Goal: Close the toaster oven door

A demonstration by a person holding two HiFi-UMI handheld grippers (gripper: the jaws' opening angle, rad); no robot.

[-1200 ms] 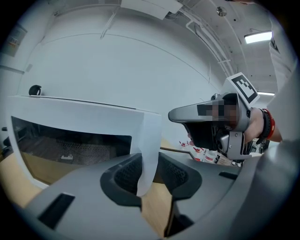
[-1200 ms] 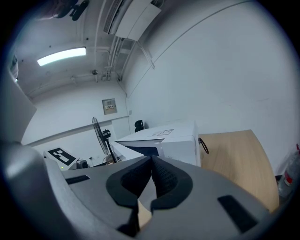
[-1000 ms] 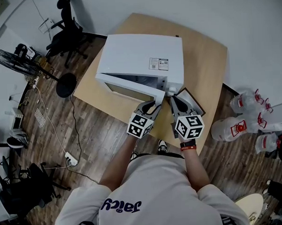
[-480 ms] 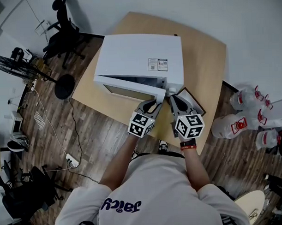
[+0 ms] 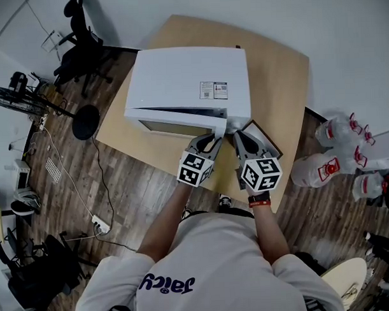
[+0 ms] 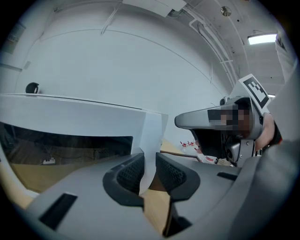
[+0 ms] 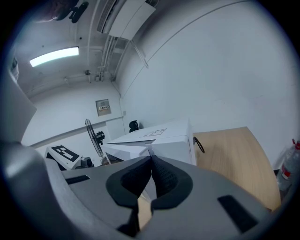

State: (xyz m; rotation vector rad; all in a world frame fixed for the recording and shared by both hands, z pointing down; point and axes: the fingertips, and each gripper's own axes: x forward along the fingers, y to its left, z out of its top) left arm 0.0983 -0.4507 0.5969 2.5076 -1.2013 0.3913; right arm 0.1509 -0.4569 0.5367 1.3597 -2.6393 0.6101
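Jaws of my left gripper (image 6: pixel 149 171) have just been closing and now pinch the free corner of the door (image 6: pixel 84 117), giving me a hold to swing it shut. My right gripper (image 7: pixel 151 164) waits just beside, closed on nothing. Beyond them the door stands partly ajar on the white toaster oven (image 5: pixel 187 78), which sits on the wooden table (image 5: pixel 278 85).

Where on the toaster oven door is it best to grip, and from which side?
Take the toaster oven door at its free vertical edge, coming from the front, one jaw on each face. It stands ajar as a thin upright panel, seemingly hinged at its left end, so that edge fits the jaws.
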